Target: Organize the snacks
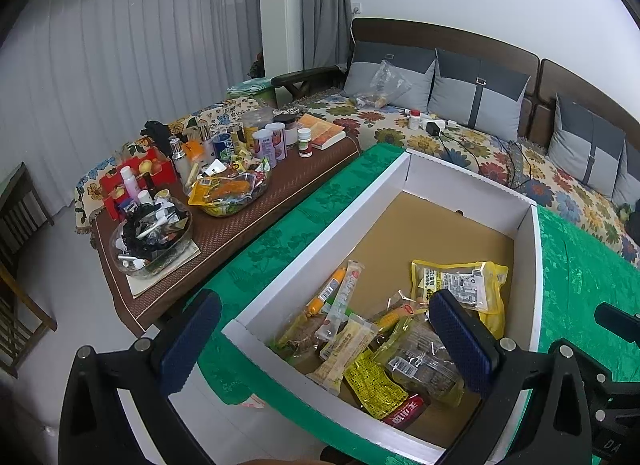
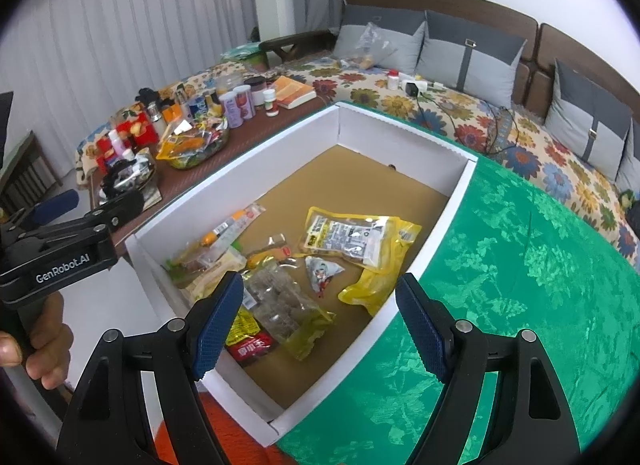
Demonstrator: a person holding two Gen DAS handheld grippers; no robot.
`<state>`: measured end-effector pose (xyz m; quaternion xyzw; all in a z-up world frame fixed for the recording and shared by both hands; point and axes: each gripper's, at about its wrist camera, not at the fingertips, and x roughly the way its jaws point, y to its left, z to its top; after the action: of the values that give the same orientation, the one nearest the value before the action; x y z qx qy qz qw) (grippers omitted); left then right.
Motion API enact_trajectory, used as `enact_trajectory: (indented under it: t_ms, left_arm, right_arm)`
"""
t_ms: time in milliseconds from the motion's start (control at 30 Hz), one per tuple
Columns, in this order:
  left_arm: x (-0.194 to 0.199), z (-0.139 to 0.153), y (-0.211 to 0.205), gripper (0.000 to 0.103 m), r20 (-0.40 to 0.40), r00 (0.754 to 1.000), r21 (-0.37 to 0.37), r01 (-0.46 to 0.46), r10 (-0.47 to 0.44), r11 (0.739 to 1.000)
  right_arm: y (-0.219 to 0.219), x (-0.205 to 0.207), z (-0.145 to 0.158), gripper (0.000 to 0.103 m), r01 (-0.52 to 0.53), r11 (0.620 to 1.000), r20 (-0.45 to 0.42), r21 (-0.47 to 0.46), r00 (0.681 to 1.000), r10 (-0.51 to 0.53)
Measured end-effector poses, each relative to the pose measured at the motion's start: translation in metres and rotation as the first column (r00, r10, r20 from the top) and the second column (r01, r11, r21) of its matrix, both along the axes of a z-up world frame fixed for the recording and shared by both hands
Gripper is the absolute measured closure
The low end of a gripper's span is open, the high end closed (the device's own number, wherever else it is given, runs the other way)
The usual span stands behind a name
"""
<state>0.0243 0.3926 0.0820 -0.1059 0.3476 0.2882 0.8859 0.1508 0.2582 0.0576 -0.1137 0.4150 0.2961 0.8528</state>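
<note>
Two grippers hover over a white cardboard box [image 2: 240, 193] on a green tablecloth [image 2: 520, 265]; both w/ blue pads spread wide, nothing between them. Left gripper [image 1: 328, 339] sits above the box's near-left corner; right gripper [image 2: 320, 321] above its near wall.

Task items: approx. a dozen snack packets lie loose in the near half of the box; the far half is bare brown floor. Incl. a large yellow pouch w/ white label [image 2: 352, 239], a clear bag of brown pieces [image 2: 276, 301], a small triangular packet [image 2: 320, 273], a sausage stick in orange wrapper [image 1: 326, 295], a red-and-black packet [image 2: 254, 349] at the near wall.

Step (judged): between picks, no item held. More snacks remain in a glass bowl [image 1: 228, 191] on the brown side table [image 1: 224, 233], far left. Next move prob. calls for a reach left to that bowl, or a descent into the box to straighten the pile.

Writing: "GenRobot.AI" on the left gripper body (right wrist view). Chinese print on yellow pouch and red packet, too small to read.
</note>
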Motion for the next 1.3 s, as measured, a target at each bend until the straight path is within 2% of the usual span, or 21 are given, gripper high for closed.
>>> enact_trajectory:
  t_ms: [1300]
  left_arm:
    - [0.012,-0.011,0.005,0.000,-0.029,0.999,0.002,0.014,-0.014,1.000]
  right_arm:
    - [0.001,0.000,-0.008,0.021,-0.003,1.000,-0.012,-0.011,1.000,0.003]
